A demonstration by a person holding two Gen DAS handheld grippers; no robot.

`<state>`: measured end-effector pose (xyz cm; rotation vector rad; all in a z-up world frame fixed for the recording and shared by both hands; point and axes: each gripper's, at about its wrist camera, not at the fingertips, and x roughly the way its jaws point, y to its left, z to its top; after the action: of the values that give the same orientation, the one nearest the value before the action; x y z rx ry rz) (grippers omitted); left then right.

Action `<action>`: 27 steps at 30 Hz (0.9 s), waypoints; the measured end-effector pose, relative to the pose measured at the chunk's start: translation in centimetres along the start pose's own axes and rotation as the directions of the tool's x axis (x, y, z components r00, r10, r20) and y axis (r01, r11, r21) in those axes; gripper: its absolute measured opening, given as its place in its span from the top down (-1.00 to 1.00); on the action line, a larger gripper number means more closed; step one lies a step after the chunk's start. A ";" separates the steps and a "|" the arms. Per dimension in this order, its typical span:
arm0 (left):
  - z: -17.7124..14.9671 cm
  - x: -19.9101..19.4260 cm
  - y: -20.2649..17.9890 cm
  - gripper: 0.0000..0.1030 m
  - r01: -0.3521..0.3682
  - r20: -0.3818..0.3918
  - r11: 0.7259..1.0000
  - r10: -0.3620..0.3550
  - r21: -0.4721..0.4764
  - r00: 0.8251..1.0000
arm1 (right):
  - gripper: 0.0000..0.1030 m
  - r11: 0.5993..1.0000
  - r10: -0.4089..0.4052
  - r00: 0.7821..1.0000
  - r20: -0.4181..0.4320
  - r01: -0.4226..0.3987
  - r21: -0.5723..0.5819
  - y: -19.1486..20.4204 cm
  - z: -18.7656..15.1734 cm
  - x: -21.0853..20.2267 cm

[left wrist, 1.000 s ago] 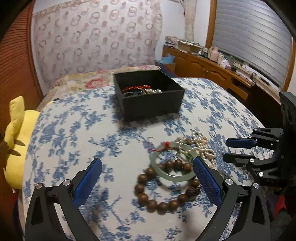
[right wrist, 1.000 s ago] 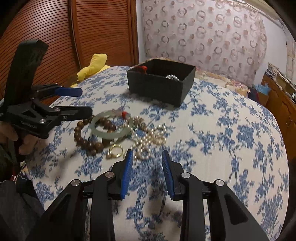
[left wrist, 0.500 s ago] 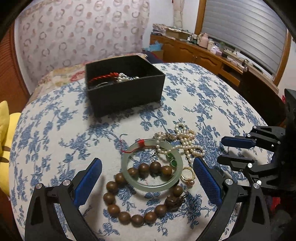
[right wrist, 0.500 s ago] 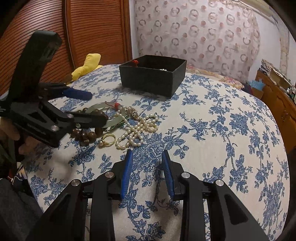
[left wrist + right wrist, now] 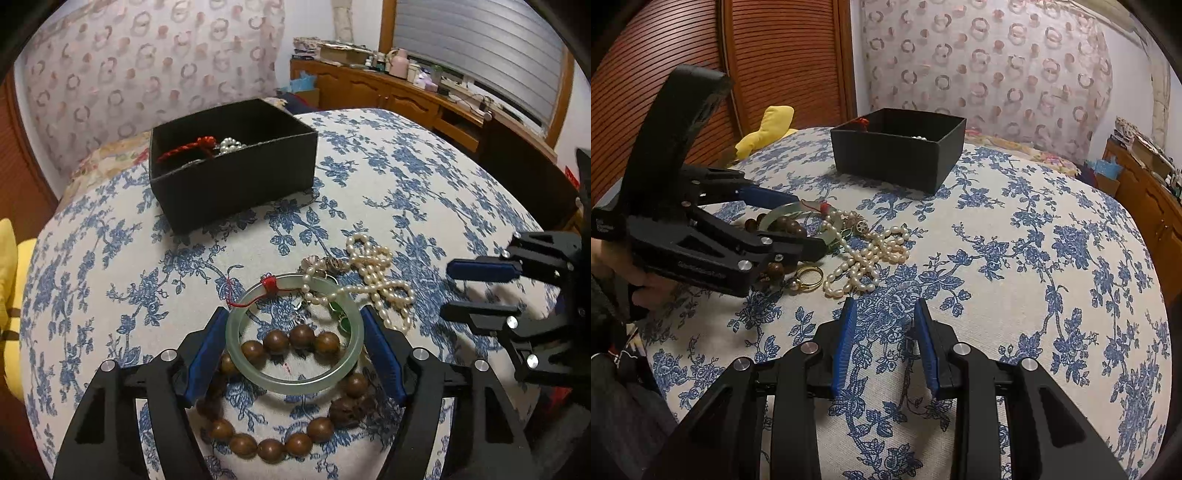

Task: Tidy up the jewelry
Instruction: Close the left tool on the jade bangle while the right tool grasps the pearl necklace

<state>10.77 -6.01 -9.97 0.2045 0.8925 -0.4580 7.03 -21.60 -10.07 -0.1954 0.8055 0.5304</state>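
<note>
A pale green jade bangle point(image 5: 295, 380) with a red thread knot lies on the floral cloth, over a brown wooden bead bracelet point(image 5: 258, 448). My left gripper point(image 5: 292, 314) is closing on the bangle, and both blue pads touch its outer rim. A pearl necklace point(image 5: 380, 280) and small charms lie just beyond it. In the right wrist view the left gripper point(image 5: 805, 225) covers part of the bangle point(image 5: 783, 212), next to a gold ring point(image 5: 809, 277). My right gripper point(image 5: 884, 306) hovers part open over bare cloth, holding nothing. The black box point(image 5: 236, 181) holds a red cord and pearls.
The round table's floral cloth point(image 5: 1034, 258) stretches wide to the right of the jewelry. A yellow plush toy point(image 5: 772, 125) sits past the left edge. A wooden cabinet point(image 5: 406, 99) with clutter lines the far wall. A person's hand point(image 5: 646, 280) holds the left gripper.
My left gripper has come forward and down over the bangle, and its jaws have narrowed from wide apart to touching the bangle's rim. The right gripper has stayed put.
</note>
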 end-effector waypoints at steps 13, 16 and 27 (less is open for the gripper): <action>-0.7 -3.9 1.8 -0.34 -0.042 0.099 0.996 0.049 -0.075 0.994 | 0.33 0.997 0.037 0.999 -0.033 -0.039 -0.064 0.9 2.8 1.9; -0.9 -4.2 2.3 -0.34 -0.045 0.108 0.995 0.055 -0.093 0.993 | 0.33 0.997 0.036 0.998 -0.058 -0.041 -0.072 1.0 3.0 2.8; -1.4 -4.1 2.6 -0.34 -0.039 0.108 0.993 0.051 -0.109 0.993 | 0.77 0.994 -0.022 0.996 -0.083 0.013 -0.107 1.0 3.7 3.9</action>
<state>8.79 -1.94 -7.68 0.1003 0.7997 -0.3749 11.05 -17.91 -10.40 -0.3243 0.8570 0.5516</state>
